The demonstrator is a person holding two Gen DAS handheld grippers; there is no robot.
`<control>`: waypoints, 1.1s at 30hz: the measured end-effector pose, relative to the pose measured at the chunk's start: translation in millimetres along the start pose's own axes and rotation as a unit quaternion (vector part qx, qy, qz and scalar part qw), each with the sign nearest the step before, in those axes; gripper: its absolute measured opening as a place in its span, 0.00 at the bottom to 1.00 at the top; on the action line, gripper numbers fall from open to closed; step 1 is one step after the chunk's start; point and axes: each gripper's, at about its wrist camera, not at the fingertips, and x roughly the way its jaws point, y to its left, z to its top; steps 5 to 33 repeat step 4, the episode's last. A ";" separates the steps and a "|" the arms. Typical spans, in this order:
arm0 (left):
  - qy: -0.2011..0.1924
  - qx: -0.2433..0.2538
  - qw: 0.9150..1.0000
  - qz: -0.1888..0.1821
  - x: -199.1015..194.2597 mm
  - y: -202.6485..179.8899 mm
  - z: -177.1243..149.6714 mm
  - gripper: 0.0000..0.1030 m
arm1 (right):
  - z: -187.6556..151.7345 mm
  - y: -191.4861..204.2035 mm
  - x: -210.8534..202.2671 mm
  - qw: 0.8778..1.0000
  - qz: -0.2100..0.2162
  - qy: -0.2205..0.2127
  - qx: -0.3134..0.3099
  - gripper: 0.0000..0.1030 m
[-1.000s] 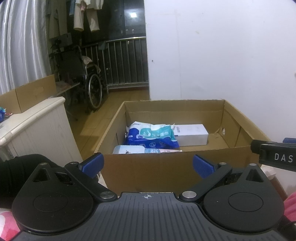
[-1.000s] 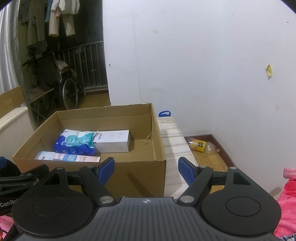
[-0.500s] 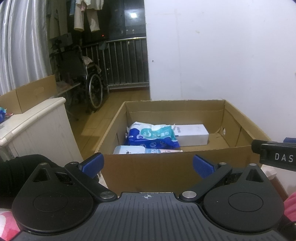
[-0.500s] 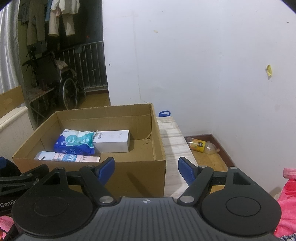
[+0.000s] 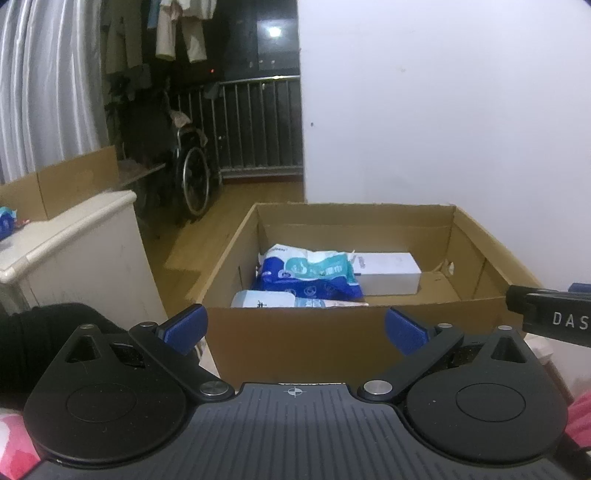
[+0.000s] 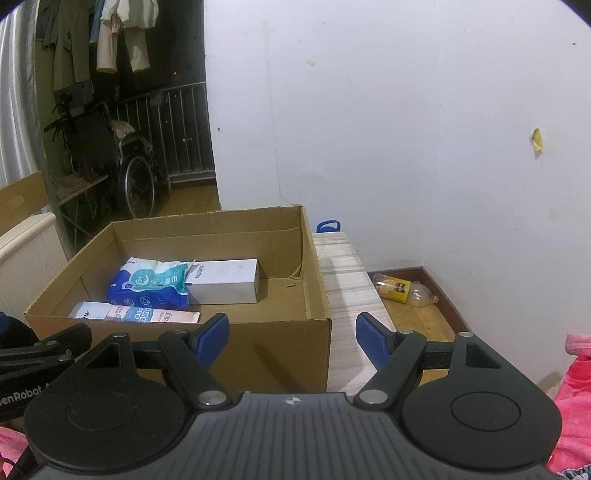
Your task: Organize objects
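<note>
An open cardboard box (image 5: 295,339) fills the middle of both wrist views, and the things to be sorted lie inside it, toward its left half. A blue-and-teal soft pack (image 6: 149,284) sits on the box floor with a white carton (image 6: 225,280) touching its side at 3 o'clock, and a flat pale pack (image 6: 136,314) lies against the near wall at the soft pack's 6 o'clock. The right part of the box floor is bare cardboard. The left gripper (image 5: 295,328) hangs in front of the box's near wall with its blue-padded jaws spread wide and nothing between them — released. The right gripper (image 6: 291,338) is likewise released, its jaws apart over the box's near right corner and gripping nothing; in the left view its black arm juts in at 3 o'clock. Just beside the box at 3 o'clock stands a pale wooden stool (image 6: 343,280), and a plastic bottle (image 6: 402,290) with an orange label lies on the floor by the white wall (image 6: 388,129). At 10 o'clock, well apart from the box, a wheelchair (image 5: 188,173) stands before a dark railing, under hanging clothes (image 6: 118,33). A white cabinet (image 5: 74,240) is at 9 o'clock.
</note>
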 end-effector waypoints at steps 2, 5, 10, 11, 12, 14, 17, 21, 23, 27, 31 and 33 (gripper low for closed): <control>0.000 0.001 1.000 0.002 -0.4 -0.7 0.4 1.00 | 0.6 0.1 0.3 1.000 0.000 0.000 -0.001 0.76; -0.002 0.007 1.000 0.003 -1.4 -2.6 0.6 1.00 | 0.6 0.0 0.4 1.000 0.000 0.000 0.000 0.76; -0.002 0.007 1.000 0.003 -1.4 -2.6 0.6 1.00 | 0.6 0.0 0.4 1.000 0.000 0.000 0.000 0.76; -0.002 0.007 1.000 0.003 -1.4 -2.6 0.6 1.00 | 0.6 0.0 0.4 1.000 0.000 0.000 0.000 0.76; -0.002 0.007 1.000 0.003 -1.4 -2.6 0.6 1.00 | 0.6 0.0 0.4 1.000 0.000 0.000 0.000 0.76; -0.002 0.007 1.000 0.003 -1.4 -2.6 0.6 1.00 | 0.6 0.0 0.4 1.000 0.000 0.000 0.000 0.76; -0.002 0.007 1.000 0.003 -1.4 -2.6 0.6 1.00 | 0.6 0.0 0.4 1.000 0.000 0.000 0.000 0.76; -0.002 0.007 1.000 0.003 -1.4 -2.6 0.6 1.00 | 0.6 0.0 0.4 1.000 0.000 0.000 0.000 0.76; -0.002 0.007 1.000 0.003 -1.4 -2.6 0.6 1.00 | 0.6 0.0 0.4 1.000 0.000 0.000 0.000 0.76; -0.002 0.007 1.000 0.003 -1.4 -2.6 0.6 1.00 | 0.6 0.0 0.4 1.000 0.000 0.000 0.000 0.76; -0.002 0.007 1.000 0.003 -1.4 -2.6 0.6 1.00 | 0.6 0.0 0.4 1.000 0.000 0.000 0.000 0.76; -0.002 0.007 1.000 0.003 -1.4 -2.6 0.6 1.00 | 0.6 0.0 0.4 1.000 0.000 0.000 0.000 0.76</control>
